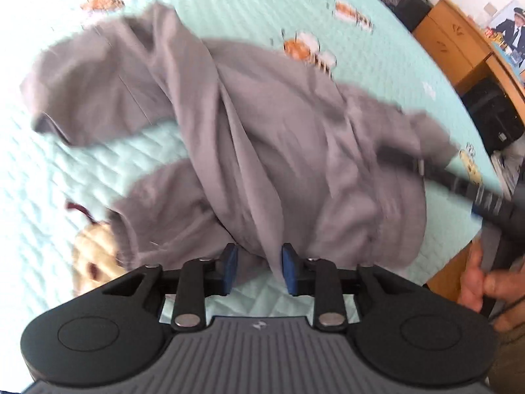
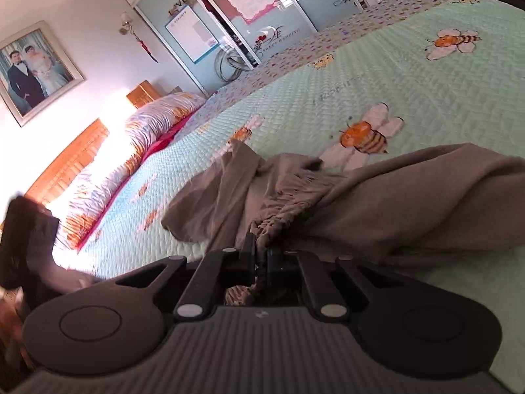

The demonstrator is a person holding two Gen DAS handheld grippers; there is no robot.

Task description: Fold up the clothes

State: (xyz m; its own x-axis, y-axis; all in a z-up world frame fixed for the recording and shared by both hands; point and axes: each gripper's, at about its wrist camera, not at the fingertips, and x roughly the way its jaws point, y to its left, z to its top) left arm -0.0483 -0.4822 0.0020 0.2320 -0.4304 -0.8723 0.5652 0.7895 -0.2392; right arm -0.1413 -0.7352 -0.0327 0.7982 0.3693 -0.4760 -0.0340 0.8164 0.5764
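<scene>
A grey garment [image 1: 262,131] lies crumpled on the mint bedspread [image 1: 98,170], its two cuffed tubes reaching left. My left gripper [image 1: 260,267] hovers over the garment's near edge. Its blue pads [image 1: 290,269] stand apart, and a hanging fold of the cloth sits loosely in the gap. In the right wrist view my right gripper [image 2: 261,261] is shut on the gathered elastic edge of the grey garment [image 2: 393,203]. The left wrist view shows that same gripper [image 1: 423,164] as a blurred black bar reaching in from the right to the cloth's right edge.
A person's hand [image 1: 479,282] holds the right tool at the bed's edge. A wooden desk [image 1: 459,42] stands past the bed. Pillows [image 2: 147,131] and a wooden headboard [image 2: 65,164] lie at the far left, and mirrored wardrobe doors [image 2: 246,16] stand behind.
</scene>
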